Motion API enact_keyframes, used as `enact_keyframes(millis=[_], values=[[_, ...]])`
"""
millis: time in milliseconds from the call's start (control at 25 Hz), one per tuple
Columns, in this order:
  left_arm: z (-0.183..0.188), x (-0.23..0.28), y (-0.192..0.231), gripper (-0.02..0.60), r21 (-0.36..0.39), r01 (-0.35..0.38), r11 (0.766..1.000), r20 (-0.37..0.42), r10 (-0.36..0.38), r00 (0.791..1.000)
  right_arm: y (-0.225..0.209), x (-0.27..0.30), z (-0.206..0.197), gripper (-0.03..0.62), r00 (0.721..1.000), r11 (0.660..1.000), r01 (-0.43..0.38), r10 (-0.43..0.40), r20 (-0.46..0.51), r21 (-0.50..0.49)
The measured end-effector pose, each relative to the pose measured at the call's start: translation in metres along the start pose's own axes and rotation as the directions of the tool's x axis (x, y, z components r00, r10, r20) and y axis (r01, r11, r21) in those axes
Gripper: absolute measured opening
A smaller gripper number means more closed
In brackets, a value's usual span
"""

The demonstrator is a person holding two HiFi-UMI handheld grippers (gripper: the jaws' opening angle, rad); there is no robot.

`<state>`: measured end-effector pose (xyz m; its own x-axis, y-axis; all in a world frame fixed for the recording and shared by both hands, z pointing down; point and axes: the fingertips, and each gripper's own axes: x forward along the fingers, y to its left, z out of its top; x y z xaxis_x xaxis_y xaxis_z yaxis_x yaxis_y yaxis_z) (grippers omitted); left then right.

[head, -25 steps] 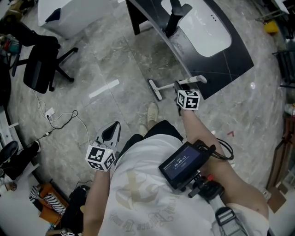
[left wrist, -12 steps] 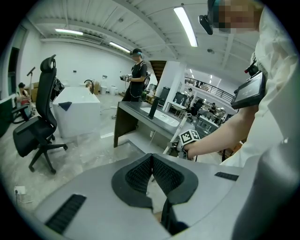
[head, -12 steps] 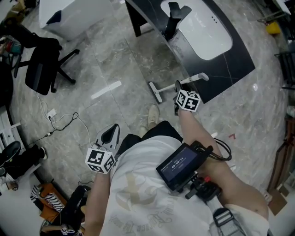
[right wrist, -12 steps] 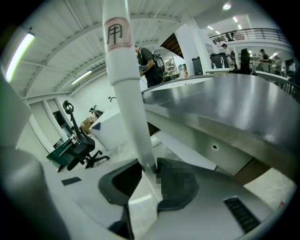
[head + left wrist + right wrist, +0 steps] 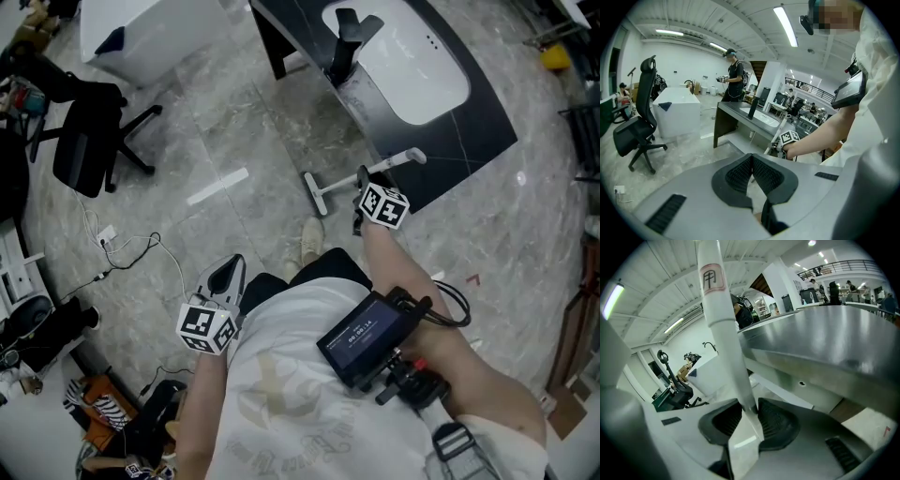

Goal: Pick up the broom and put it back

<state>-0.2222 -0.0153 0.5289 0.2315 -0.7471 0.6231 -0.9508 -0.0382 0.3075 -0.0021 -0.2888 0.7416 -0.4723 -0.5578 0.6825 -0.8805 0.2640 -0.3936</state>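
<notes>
Two handheld tongs show from above in the head view, carried by a person in a white shirt who stands on a grey marble floor [image 5: 234, 122]. The right tongs [image 5: 364, 183] hold the white broom [image 5: 342, 180] partway along its handle. The broom slants beside a dark surface [image 5: 469, 122] that has a white basin [image 5: 412, 66] set into it. Its short head points left. Whether the head touches the floor cannot be told. The left tongs [image 5: 230, 267] hang low at the person's left side, well apart from the broom. A black office chair [image 5: 89, 131] stands at upper left.

From the left gripper view, the left tongs [image 5: 751, 171] are closed, ribbed pads meeting with nothing between them. Beyond them are the chair [image 5: 640, 122], a white box [image 5: 677, 115], the dark surface [image 5: 750, 117] and the person's other arm [image 5: 820, 136].

From the right gripper view, the right tongs [image 5: 749, 416] are clamped on the broom's handle [image 5: 724, 333]. The handle rises up the frame and bears a small red-edged label. The dark surface [image 5: 825, 343] fills the right side.
</notes>
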Motion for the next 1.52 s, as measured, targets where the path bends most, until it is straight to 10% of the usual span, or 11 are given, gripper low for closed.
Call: enact_keyframes(millis=[1280, 1520], values=[[-0.023, -0.032, -0.008, 0.011, 0.0, 0.066, 0.998, 0.071, -0.066, 0.995, 0.029, -0.063, -0.018, 0.156, 0.998, 0.997, -0.06, 0.061, 0.014, -0.04], [-0.041, -0.036, -0.013, 0.011, 0.004, 0.104, 0.995, 0.073, -0.104, 0.992, 0.062, -0.098, -0.018, 0.063, 0.991, 0.981, -0.129, 0.134, 0.025, -0.145]])
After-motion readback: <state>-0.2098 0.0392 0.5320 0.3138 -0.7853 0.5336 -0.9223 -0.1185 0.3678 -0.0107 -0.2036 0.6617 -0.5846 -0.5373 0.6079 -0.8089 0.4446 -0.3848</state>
